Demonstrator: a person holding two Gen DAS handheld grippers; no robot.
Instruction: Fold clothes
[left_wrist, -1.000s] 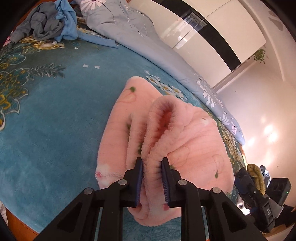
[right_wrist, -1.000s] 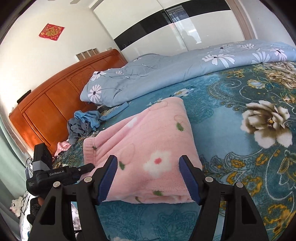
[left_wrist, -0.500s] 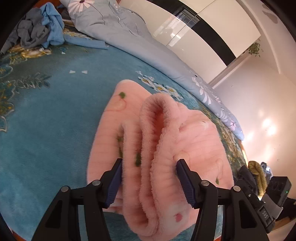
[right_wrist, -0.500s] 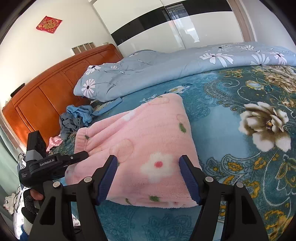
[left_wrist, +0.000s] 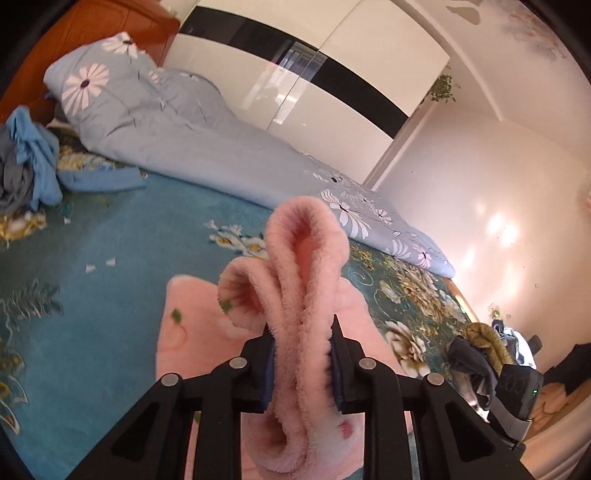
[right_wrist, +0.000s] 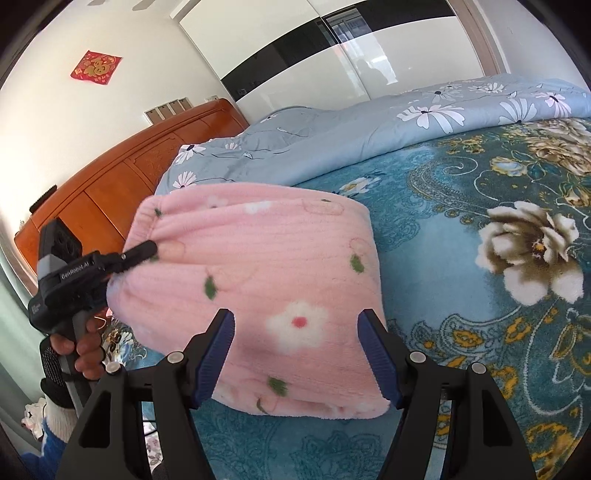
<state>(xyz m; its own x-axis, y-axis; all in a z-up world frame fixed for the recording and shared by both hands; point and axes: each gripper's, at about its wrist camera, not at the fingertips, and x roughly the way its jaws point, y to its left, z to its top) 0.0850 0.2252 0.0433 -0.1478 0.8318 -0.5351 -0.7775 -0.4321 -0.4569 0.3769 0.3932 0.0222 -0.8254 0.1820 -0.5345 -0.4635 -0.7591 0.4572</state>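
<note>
A pink fleece garment (right_wrist: 266, 258) with white flowers and green leaves lies folded on the teal floral bedspread (right_wrist: 461, 192). My left gripper (left_wrist: 300, 326) is closing, and its pads press on several bunched layers of the pink fleece garment (left_wrist: 306, 258). That end hangs above the bed. In the right wrist view the left gripper (right_wrist: 142, 253) bites the garment's left end, held by a person's hand (right_wrist: 86, 350). My right gripper (right_wrist: 295, 315) stands open over the garment's near edge, its pads apart from the cloth.
A light blue quilt (left_wrist: 177, 147) with white daisies runs along the far side of the bed. Grey and blue clothes (left_wrist: 26, 162) are heaped at the far left by the wooden headboard (right_wrist: 110, 184). More clothes (left_wrist: 480, 343) lie off the bed's right edge.
The left gripper opened, took in more layers and closed again, then rose and rolled, lifting the garment's left end off the bed. The right gripper stayed put and open.
</note>
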